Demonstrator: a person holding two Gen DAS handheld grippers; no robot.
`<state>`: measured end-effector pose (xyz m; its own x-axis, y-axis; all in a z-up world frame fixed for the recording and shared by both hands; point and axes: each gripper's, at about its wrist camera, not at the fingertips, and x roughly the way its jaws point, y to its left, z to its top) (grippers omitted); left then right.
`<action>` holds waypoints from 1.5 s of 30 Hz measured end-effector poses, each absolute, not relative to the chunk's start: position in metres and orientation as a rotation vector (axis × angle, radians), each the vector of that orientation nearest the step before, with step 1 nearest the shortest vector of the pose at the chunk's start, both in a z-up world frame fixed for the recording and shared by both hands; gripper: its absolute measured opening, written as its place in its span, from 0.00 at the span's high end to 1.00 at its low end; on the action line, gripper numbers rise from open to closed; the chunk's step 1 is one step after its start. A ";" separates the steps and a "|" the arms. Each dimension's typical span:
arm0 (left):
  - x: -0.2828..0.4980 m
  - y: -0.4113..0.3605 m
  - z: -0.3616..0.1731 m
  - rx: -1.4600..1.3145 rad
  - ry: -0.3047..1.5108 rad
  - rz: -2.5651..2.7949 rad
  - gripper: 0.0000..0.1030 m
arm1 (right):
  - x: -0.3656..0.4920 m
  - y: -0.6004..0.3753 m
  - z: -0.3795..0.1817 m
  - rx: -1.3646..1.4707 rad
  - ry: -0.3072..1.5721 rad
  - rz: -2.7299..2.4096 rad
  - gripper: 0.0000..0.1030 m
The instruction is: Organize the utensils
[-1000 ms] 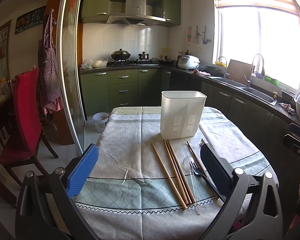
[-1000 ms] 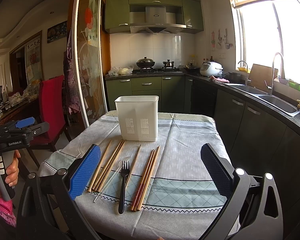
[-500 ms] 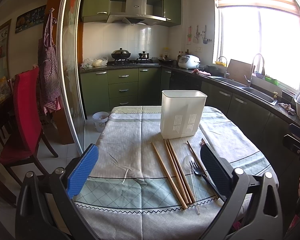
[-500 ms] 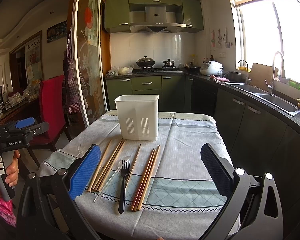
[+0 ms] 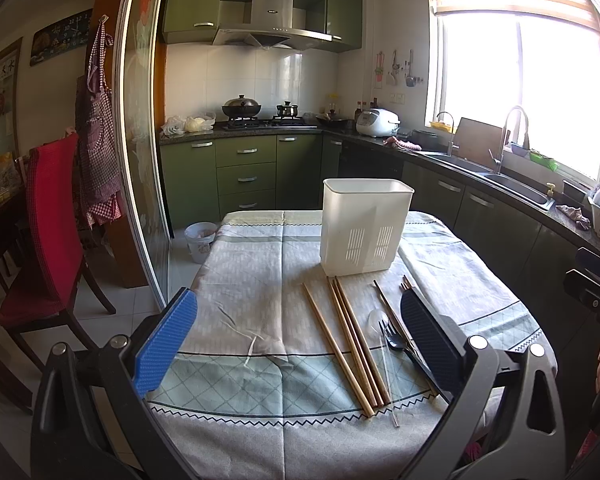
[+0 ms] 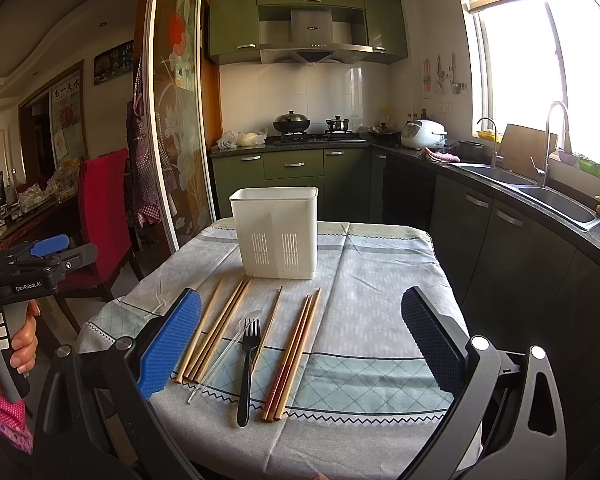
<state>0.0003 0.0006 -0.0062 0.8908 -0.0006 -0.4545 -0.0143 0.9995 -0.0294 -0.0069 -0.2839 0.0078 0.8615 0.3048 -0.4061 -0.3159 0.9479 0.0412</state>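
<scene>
My right gripper (image 6: 300,344) hangs over the near edge of the table (image 6: 380,280) with its fingers spread wide and nothing between them, and my left gripper (image 5: 296,344) hovers the same way, fingers wide apart and empty. From the right wrist view, just ahead of my left-side blue pad (image 6: 168,344), the utensils lie flat on the patterned tablecloth (image 6: 360,376): a bundle of pale wooden chopsticks (image 6: 216,328) closest to that pad, then a clear plastic spoon (image 6: 236,340), then a black plastic fork (image 6: 249,364) with its tines pointing away from me, then 1 single chopstick (image 6: 270,320), then a darker reddish set of chopsticks (image 6: 294,356) toward the middle of my span. None of them touches either gripper. Straight beyond the far tips of the chopsticks stands the white slotted utensil holder (image 6: 276,232), upright and apart from the fork and spoon. At my far left a hand (image 6: 8,344) grips the handle of the left gripper. Past the table I see green kitchen cabinets (image 6: 296,176) and, to the right, a sink (image 6: 556,200) under the bright window.
</scene>
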 end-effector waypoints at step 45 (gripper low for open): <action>0.194 -0.107 -0.141 0.020 1.286 -0.191 0.70 | 0.099 -0.327 -0.042 0.052 0.817 0.332 0.04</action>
